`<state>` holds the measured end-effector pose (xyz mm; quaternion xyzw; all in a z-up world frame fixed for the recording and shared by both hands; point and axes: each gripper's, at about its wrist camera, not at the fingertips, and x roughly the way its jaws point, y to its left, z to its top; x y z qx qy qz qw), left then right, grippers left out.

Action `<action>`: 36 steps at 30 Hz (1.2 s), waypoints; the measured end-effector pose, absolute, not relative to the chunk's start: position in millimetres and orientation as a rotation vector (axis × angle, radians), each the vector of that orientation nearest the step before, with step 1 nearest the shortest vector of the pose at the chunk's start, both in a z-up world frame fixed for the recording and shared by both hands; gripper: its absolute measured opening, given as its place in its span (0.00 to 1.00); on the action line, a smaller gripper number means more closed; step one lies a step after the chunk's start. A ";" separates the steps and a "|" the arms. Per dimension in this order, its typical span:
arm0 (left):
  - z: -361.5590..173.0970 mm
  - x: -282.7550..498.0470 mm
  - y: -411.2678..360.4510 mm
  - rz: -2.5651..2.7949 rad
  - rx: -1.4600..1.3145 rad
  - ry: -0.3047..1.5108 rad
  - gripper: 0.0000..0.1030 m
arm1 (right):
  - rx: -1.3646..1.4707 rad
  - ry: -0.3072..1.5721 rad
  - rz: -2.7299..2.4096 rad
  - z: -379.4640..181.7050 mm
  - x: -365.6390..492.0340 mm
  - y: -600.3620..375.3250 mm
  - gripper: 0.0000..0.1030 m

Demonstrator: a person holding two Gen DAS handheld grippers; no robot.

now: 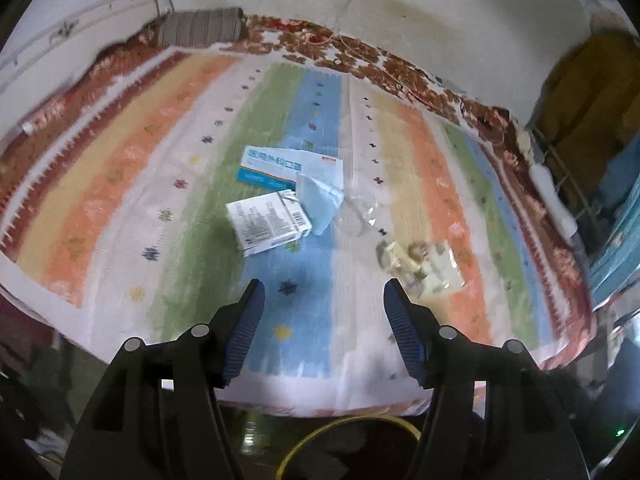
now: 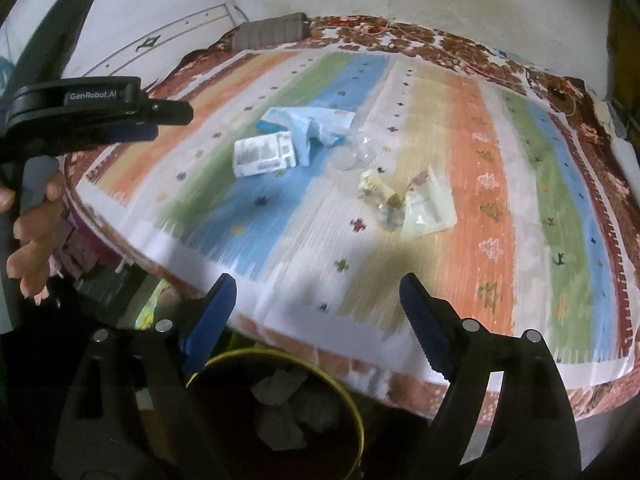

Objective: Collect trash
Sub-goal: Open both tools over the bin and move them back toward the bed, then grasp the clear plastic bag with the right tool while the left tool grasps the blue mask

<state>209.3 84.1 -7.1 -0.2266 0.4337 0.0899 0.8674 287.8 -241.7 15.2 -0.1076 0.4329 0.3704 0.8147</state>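
Both the left gripper (image 1: 324,300) and right gripper (image 2: 318,294) hang with fingers wide apart and empty above the yellow-rimmed bin (image 2: 348,394), apparently ready for the white printed carton (image 1: 268,222) and clear wrappers (image 2: 416,204) on the striped bedspread (image 2: 472,152).

Black gripper frames, ribbed blue pads on fingers (image 1: 402,332), silver rivets, white "GenRobot.AI" lettering.
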 end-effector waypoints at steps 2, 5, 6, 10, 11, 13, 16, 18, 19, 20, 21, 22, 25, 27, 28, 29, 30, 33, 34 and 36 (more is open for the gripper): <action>-10.8 217.8 91.5 0.184 -0.507 0.906 0.62 | -0.225 0.921 0.784 13.2 296.1 -240.3 0.78; -17.4 229.8 100.8 0.173 -0.534 0.904 0.64 | -0.227 0.921 0.778 9.0 309.7 -235.0 0.79; -20.3 232.9 102.8 0.166 -0.544 0.908 0.66 | -0.227 0.915 0.781 8.0 314.0 -232.9 0.79; -31.9 243.4 111.5 0.178 -0.563 0.942 0.66 | -0.233 0.901 0.779 2.2 328.4 -224.0 0.79; -32.9 246.0 113.3 0.184 -0.564 0.941 0.67 | -0.230 0.903 0.781 0.4 331.8 -222.2 0.79; -34.7 250.5 117.6 0.182 -0.588 0.936 0.68 | -0.206 0.900 0.805 -2.8 340.4 -218.7 0.79; -37.3 259.5 122.6 0.176 -0.621 0.916 0.73 | -0.217 0.875 0.781 -8.1 356.3 -214.5 0.79; -39.1 267.0 124.1 0.172 -0.618 0.902 0.75 | -0.194 0.888 0.777 -13.3 367.8 -213.8 0.79; -40.6 270.6 125.0 0.173 -0.613 0.899 0.77 | -0.187 0.895 0.774 -16.1 372.5 -213.2 0.79; -43.0 275.4 126.0 0.182 -0.600 0.898 0.78 | -0.190 0.906 0.774 -20.3 377.3 -211.1 0.79; -44.9 278.5 127.4 0.187 -0.594 0.900 0.79 | -0.197 0.909 0.775 -22.3 378.9 -209.5 0.79; -47.5 282.1 128.6 0.186 -0.587 0.904 0.80 | -0.209 0.907 0.775 -24.7 380.2 -207.5 0.79; -54.4 294.1 134.2 0.184 -0.567 0.911 0.84 | -0.223 0.908 0.776 -30.9 384.7 -200.9 0.79; -58.5 301.7 140.2 0.187 -0.587 0.911 0.85 | -0.215 0.907 0.776 -33.7 387.8 -195.8 0.81; -61.0 306.7 143.5 0.182 -0.608 0.913 0.86 | -0.213 0.903 0.776 -33.9 388.8 -194.1 0.83; -62.7 309.5 145.5 0.177 -0.622 0.915 0.87 | -0.204 0.895 0.778 -33.9 390.5 -190.8 0.86; -65.0 313.7 147.3 0.166 -0.639 0.921 0.88 | -0.197 0.894 0.781 -34.4 393.0 -188.0 0.86; -72.6 326.2 146.5 0.141 -0.642 0.954 0.89 | -0.185 0.883 0.778 -36.1 399.5 -175.9 0.86; -74.3 329.8 145.8 0.147 -0.633 0.961 0.89 | -0.184 0.880 0.773 -37.1 402.1 -172.2 0.87; -77.9 337.3 147.1 0.146 -0.626 0.965 0.89 | -0.178 0.880 0.762 -39.7 410.5 -163.8 0.87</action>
